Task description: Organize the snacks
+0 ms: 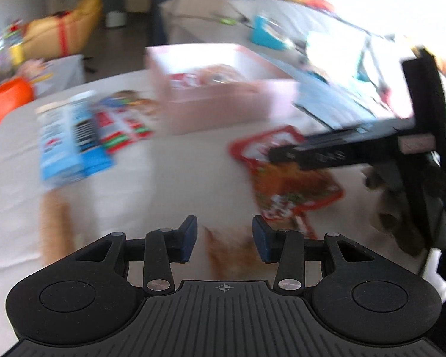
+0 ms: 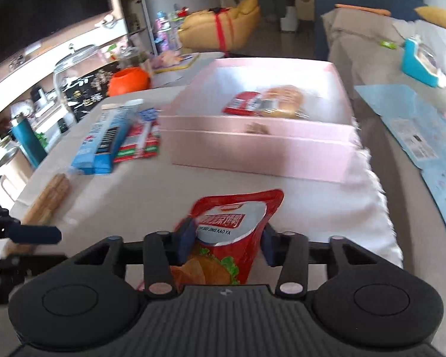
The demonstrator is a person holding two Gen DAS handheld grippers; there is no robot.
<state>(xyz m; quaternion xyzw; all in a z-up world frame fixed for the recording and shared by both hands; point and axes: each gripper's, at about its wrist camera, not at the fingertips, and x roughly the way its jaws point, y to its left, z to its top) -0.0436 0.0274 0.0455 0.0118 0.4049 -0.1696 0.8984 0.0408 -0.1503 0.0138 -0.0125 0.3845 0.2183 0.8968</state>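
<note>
Currently, item in hand: one red foil snack pouch (image 2: 238,232), between your right gripper (image 2: 227,242) pads; whether they clamp it you cannot tell. Destination: open pink cardboard box (image 2: 261,148) at twelve o'clock, already holding a red-and-clear bread packet (image 2: 264,102). Your left gripper (image 1: 224,239) stands apart, empty. Blue carton (image 2: 99,145) waits at ten o'clock. Next, likely: carry pouch over box wall, release.
</note>
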